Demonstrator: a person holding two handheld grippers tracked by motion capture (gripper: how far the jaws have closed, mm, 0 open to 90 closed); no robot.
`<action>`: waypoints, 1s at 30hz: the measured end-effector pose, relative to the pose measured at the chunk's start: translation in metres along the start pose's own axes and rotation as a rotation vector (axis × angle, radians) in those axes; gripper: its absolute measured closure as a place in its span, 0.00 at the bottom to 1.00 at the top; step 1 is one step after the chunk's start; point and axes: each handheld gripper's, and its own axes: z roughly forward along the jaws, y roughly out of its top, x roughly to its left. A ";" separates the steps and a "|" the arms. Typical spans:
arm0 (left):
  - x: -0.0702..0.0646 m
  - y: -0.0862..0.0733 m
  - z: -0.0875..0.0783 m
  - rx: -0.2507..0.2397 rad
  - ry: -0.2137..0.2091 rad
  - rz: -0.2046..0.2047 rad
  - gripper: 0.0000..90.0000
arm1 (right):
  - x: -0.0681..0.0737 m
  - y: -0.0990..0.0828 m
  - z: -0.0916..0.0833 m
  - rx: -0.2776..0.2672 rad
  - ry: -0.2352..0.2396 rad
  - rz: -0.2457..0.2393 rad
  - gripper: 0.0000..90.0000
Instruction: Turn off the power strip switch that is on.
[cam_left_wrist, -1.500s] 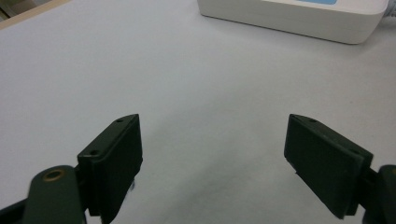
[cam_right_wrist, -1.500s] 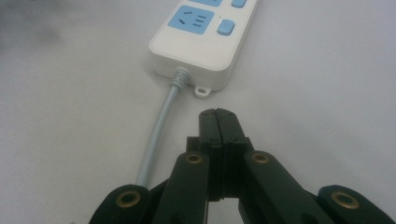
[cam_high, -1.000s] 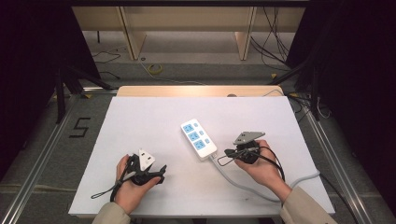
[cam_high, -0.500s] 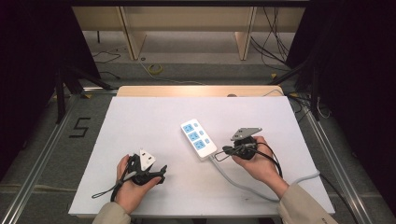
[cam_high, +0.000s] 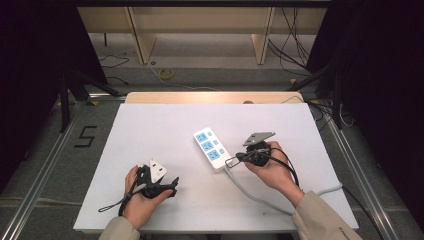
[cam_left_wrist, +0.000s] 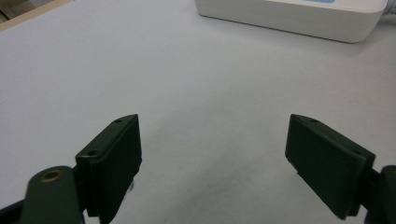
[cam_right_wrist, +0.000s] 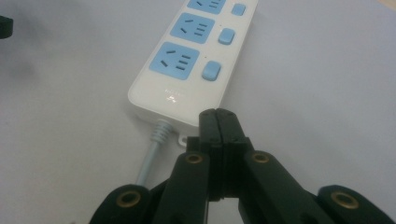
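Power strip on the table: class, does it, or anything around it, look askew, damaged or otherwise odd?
Only mildly: the power strip lies diagonally across the white table, not square to its edges. All three sockets are empty, and its grey cable trails toward the near edge. No damage or spill shows.

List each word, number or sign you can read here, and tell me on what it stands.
"5": floor mat, left of the table.
Small pale print on the power strip, near its cord: too blurred to read.
Small mark on the sleeve: too small to read.
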 end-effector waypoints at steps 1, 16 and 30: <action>0.000 0.000 0.000 0.000 0.000 0.000 0.20 | 0.000 0.000 0.000 0.000 0.000 0.000 1.00; -0.001 0.000 0.001 0.003 -0.004 0.009 0.20 | -0.004 0.013 0.009 0.012 -0.009 -0.002 1.00; -0.002 0.000 0.002 0.008 -0.008 0.013 0.20 | -0.006 0.025 0.017 0.022 -0.020 -0.012 1.00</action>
